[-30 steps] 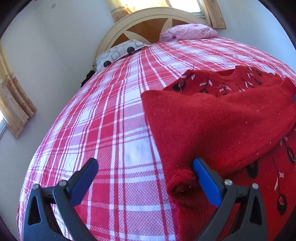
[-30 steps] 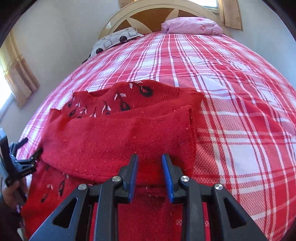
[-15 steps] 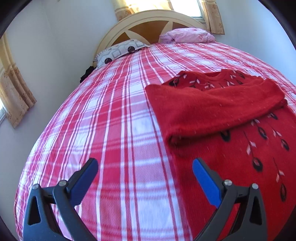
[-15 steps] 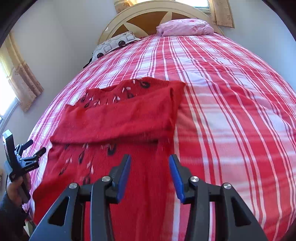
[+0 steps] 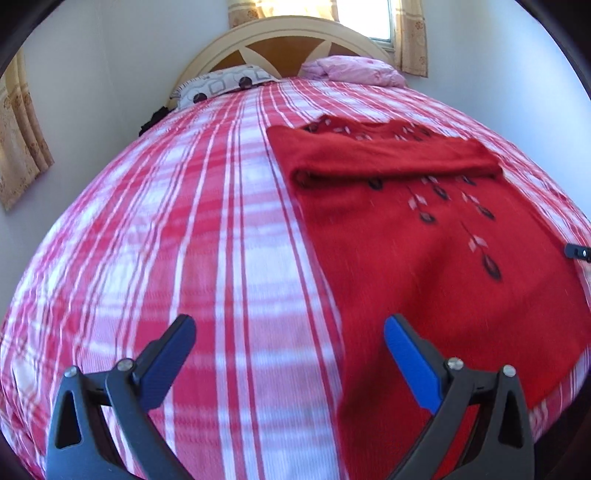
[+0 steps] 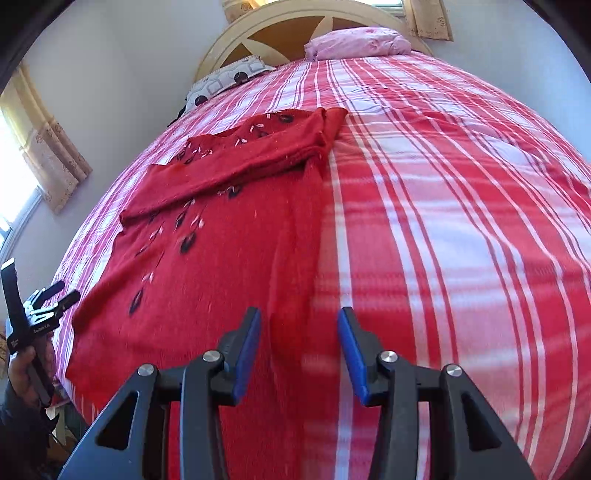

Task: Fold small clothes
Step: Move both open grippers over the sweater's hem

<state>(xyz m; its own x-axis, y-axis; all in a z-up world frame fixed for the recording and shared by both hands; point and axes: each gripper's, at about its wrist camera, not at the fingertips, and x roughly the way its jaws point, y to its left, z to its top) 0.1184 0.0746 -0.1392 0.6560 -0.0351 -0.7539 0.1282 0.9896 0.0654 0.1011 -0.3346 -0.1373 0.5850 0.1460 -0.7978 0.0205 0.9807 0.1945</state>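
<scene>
A red knit sweater (image 5: 424,240) with a dark leaf pattern lies flat on the plaid bed, its sleeves folded across the chest (image 5: 388,158). My left gripper (image 5: 288,328) hovers open wide over the bedspread, just off the sweater's left edge near the hem, holding nothing. The right gripper's tip (image 5: 578,253) pokes in at the right edge. In the right wrist view the sweater (image 6: 221,266) fills the left half. My right gripper (image 6: 299,317) stands open above its right edge, empty. The left gripper (image 6: 37,306) shows at far left in a person's hand (image 6: 22,365).
The red-and-white plaid bedspread (image 5: 166,240) covers the whole bed. A grey patterned pillow (image 5: 221,85) and a pink pillow (image 5: 354,70) lie against the cream headboard (image 5: 280,33). White walls and beige curtains (image 5: 18,140) close in both sides.
Both grippers have drawn back from the folded sleeves toward the sweater's hem. The right gripper's jaws have widened and left the sleeve, which stays laid across the chest.
</scene>
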